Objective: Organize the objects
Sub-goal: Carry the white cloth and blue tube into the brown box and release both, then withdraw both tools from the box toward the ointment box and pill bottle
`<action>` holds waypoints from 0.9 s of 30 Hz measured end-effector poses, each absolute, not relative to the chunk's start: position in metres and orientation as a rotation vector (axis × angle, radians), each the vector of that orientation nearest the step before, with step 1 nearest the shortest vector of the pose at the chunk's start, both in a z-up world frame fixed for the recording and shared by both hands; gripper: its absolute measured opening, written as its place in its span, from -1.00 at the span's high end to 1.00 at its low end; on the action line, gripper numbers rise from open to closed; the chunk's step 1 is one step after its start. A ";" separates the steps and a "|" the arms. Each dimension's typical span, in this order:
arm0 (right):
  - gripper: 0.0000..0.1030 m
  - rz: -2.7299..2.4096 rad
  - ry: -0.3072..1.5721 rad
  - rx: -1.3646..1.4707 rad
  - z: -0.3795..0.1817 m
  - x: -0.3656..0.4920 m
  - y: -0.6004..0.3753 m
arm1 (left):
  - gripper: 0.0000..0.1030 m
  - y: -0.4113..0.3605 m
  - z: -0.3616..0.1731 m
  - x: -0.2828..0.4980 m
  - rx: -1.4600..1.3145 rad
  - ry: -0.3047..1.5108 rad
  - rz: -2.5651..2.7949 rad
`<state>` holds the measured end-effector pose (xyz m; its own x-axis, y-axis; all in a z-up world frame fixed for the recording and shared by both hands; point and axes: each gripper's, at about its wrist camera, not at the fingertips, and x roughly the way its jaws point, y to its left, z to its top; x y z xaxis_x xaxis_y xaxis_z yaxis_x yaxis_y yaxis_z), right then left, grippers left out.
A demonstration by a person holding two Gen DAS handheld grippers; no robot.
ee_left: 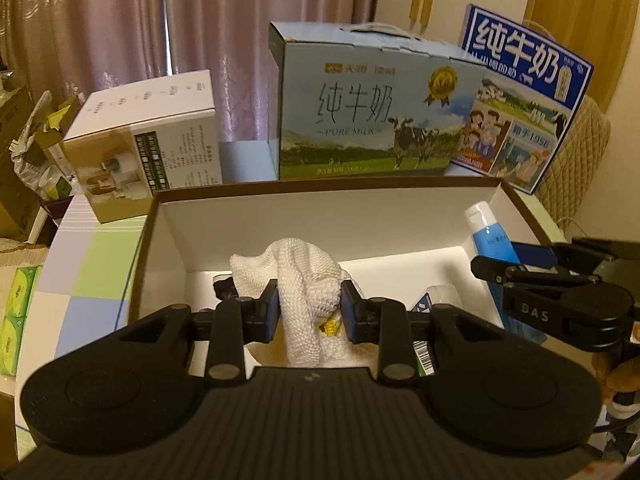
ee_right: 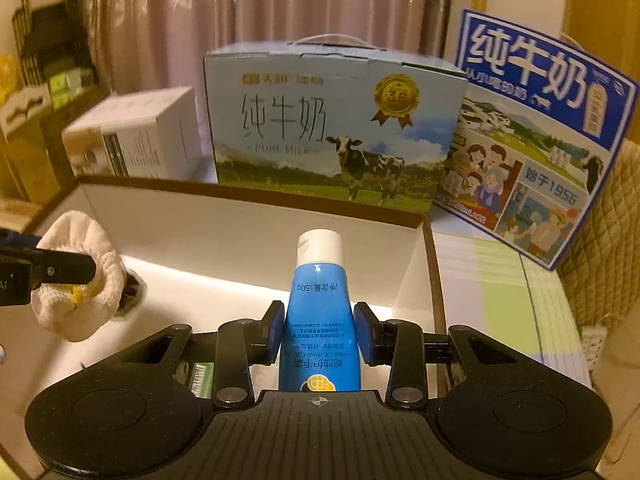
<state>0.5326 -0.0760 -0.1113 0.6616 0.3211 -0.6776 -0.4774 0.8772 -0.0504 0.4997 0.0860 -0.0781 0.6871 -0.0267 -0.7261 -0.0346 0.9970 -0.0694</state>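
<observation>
While grippers clamp cloth and tube, box rim near.

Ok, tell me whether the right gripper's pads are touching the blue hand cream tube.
Touching. The right wrist view shows both pads pressed against the sides of the blue hand cream tube, with no gap, held by the right gripper.

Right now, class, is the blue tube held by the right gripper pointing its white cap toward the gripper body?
No: the blue tube points its white cap away, toward the milk cartons.

A bunched white cloth and a blue hand-cream tube are held over the open white-lined box.
</observation>
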 end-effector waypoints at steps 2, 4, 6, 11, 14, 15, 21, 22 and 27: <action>0.33 0.456 0.723 -0.257 -0.114 0.536 -0.072 | 0.49 0.084 -0.081 0.503 -0.069 0.819 0.001; 0.33 0.450 0.733 -0.264 -0.116 0.541 -0.071 | 0.49 0.084 -0.084 0.506 -0.070 0.820 -0.003; 0.33 0.445 0.745 -0.275 -0.118 0.544 -0.070 | 0.49 0.085 -0.088 0.509 -0.079 0.823 -0.005; 0.32 0.450 0.771 -0.289 -0.121 0.549 -0.068 | 0.48 0.088 -0.093 0.514 -0.063 0.833 0.011; 0.32 0.437 0.757 -0.275 -0.117 0.550 -0.069 | 0.48 0.090 -0.094 0.516 -0.072 0.835 0.014; 0.32 0.447 0.754 -0.267 -0.116 0.551 -0.069 | 0.48 0.091 -0.094 0.517 -0.078 0.836 0.014; 0.31 0.462 0.756 -0.245 -0.109 0.551 -0.071 | 0.48 0.090 -0.095 0.522 -0.078 0.840 0.019; 0.31 0.465 0.758 -0.243 -0.108 0.551 -0.071 | 0.47 0.089 -0.095 0.523 -0.078 0.841 0.021; 0.31 0.484 0.763 -0.236 -0.108 0.548 -0.072 | 0.43 0.086 -0.097 0.526 -0.080 0.847 0.018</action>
<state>0.5481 -0.0719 -0.1082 0.6208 0.3329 -0.7098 -0.5005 0.8651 -0.0320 0.5260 0.0858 -0.0970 0.6623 -0.0156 -0.7491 -0.0483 0.9968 -0.0635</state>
